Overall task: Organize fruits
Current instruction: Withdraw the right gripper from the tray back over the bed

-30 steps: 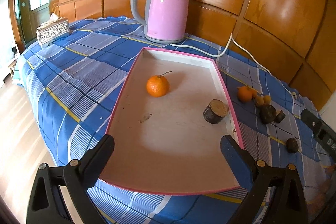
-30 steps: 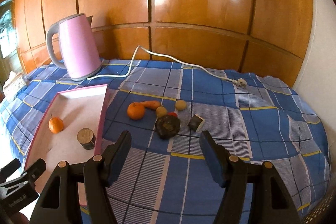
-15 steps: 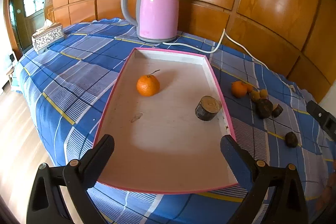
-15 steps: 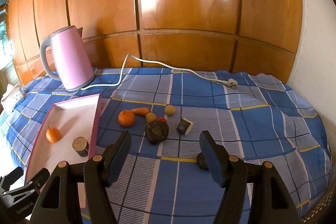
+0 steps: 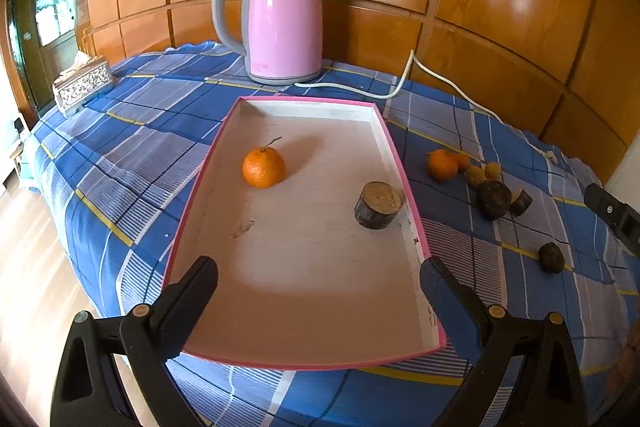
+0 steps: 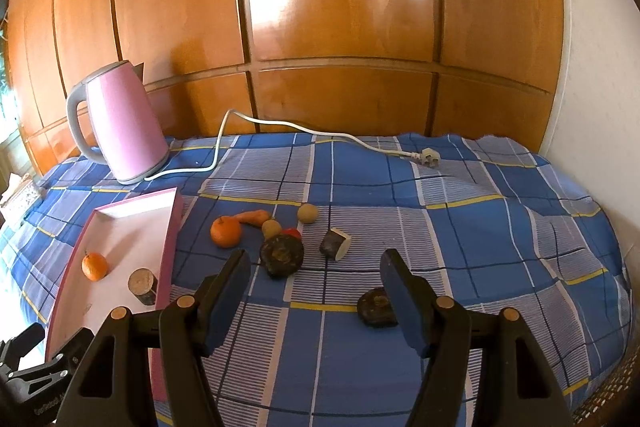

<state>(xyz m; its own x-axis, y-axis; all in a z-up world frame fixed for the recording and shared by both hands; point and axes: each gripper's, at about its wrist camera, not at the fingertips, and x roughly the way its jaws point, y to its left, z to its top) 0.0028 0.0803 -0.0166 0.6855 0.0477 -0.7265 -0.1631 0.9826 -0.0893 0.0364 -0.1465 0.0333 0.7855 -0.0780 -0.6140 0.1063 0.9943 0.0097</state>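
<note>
- Left gripper (image 5: 318, 281): jaws spread wide, nothing between them, hanging over the near end of the pink-rimmed tray (image 5: 208, 167).
- Right gripper (image 6: 314, 283): jaws spread, empty, above the blue plaid tablecloth (image 6: 480, 227) on the table.
- Tray contents: one orange with stem (image 5: 264, 167) toward the far left; one cut dark-skinned piece (image 5: 379, 205) just beside the right wall.
- On the cloth, right of the tray: second orange (image 6: 226, 231), carrot (image 6: 254, 217), two small yellowish round fruits (image 6: 307, 213), something red partly hidden, large dark fruit (image 6: 282, 254), cut dark piece with pale face (image 6: 335, 245), clustered near each other.
- One dark fruit (image 6: 376, 307) lies apart, partly hidden behind the right gripper's right finger.
- Pink kettle (image 5: 280, 19) stands behind the tray; its white cord (image 6: 320, 135) lies unplugged on the cloth.
- Tissue box (image 5: 82, 89) at far left.
</note>
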